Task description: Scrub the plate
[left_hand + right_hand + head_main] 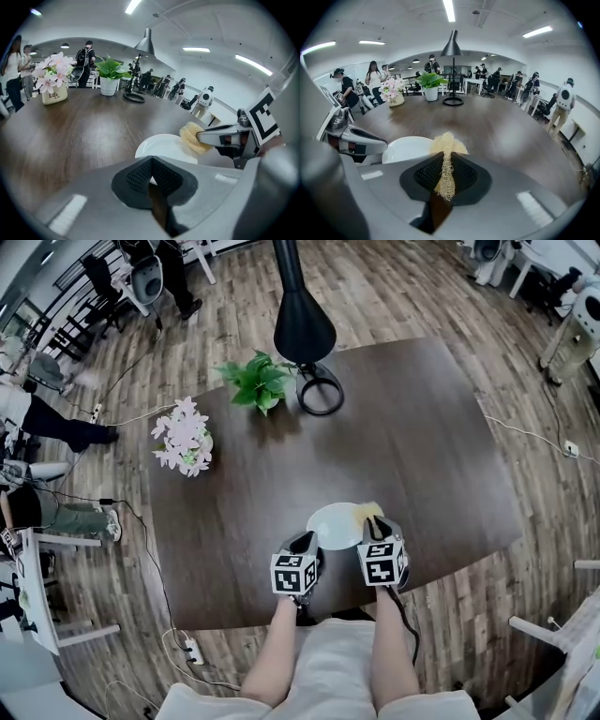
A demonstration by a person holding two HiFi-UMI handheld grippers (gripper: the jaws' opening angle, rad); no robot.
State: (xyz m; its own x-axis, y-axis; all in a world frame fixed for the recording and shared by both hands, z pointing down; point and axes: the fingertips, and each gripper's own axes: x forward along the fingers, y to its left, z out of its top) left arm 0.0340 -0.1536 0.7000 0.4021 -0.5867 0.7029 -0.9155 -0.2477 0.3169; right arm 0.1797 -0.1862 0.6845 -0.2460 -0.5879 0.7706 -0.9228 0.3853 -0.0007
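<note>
The white plate (334, 526) lies near the front edge of the table (422, 427), its near rim apparently pinched in the closed jaws of the left gripper (151, 180). The right gripper (445, 177) is clamped on a yellow loofah pad (446, 144) at the plate's right rim; the plate's face lies to the pad's left

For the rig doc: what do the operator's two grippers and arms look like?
Left gripper and right gripper: grey shells, black ribbed jaw pads, each topped by a white cube with black square markers. A black cable runs back from the right one. Forearms bare, no sleeves; light-coloured clothing.
</note>
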